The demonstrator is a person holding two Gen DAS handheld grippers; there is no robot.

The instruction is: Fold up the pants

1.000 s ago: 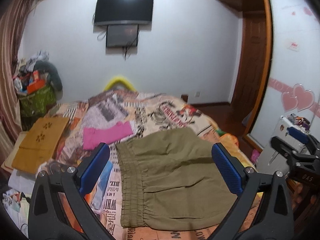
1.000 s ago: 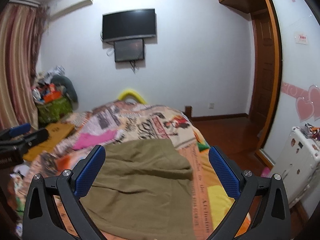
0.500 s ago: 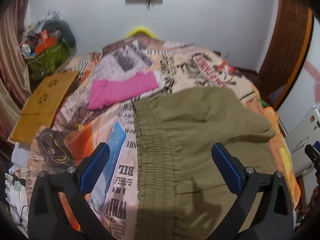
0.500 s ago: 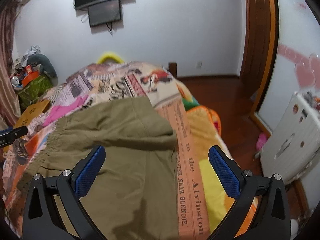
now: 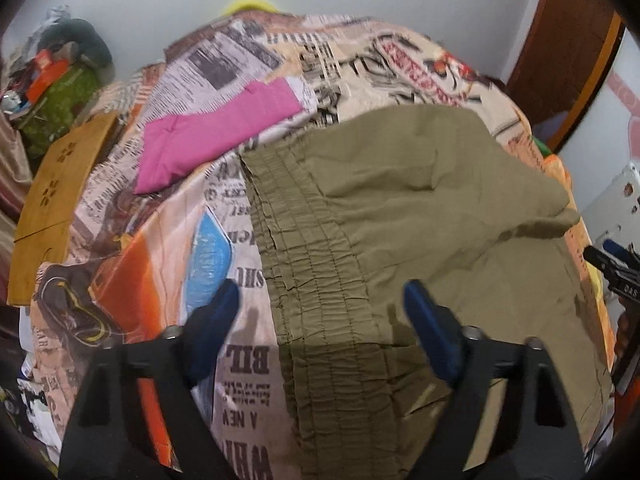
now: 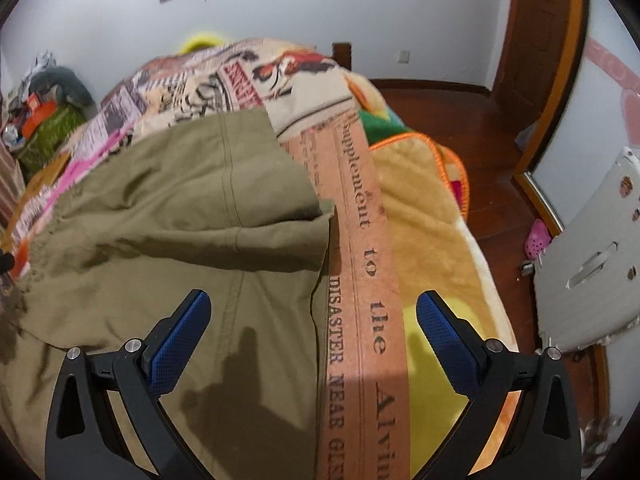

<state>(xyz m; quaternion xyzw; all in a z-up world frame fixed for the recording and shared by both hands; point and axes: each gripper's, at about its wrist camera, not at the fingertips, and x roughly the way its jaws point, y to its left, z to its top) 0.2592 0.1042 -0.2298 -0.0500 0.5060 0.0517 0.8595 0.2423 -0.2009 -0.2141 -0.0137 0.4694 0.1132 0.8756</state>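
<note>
Olive pants lie on the bed. Left gripper and right gripper: jaws spread wide, grasping nothing.

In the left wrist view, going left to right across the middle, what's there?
Wooden board → pink cloth → elastic waistband of the olive pants → right gripper at the edge.

Olive pants; newsprint-pattern bedspread; pink cloth

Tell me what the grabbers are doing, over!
Left gripper open over the elastic waistband. Right gripper open over the olive pants edge. Nothing gripped. Pink garment lies apart, not blocking.
</note>
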